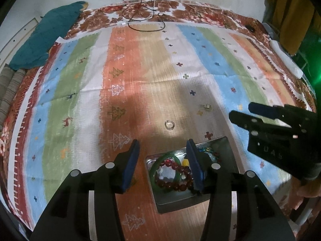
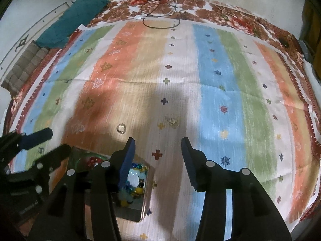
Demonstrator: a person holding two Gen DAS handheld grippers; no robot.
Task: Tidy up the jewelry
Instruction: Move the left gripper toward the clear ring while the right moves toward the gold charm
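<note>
A metal tray [image 1: 222, 146] lies on the striped cloth and holds a green bangle [image 1: 160, 159], a dark red bead bracelet [image 1: 176, 186] and coloured bead jewelry [image 1: 210, 152]. My left gripper [image 1: 163, 158] is open and empty above the tray's left part. A clear ring [image 1: 169, 125] and a small gold piece [image 1: 206, 106] lie on the cloth beyond the tray. In the right wrist view my right gripper [image 2: 158, 156] is open and empty, right of the tray [image 2: 147, 188]; the ring [image 2: 121, 128] and gold piece [image 2: 173, 122] lie ahead of it.
The striped cloth [image 1: 140, 70] covers a bed. A teal cushion [image 1: 46, 36] lies at the far left corner. A black cord [image 1: 146, 20] loops at the far edge. A white object [image 1: 286, 58] lies along the right edge. The right gripper body [image 1: 280, 132] hovers at right.
</note>
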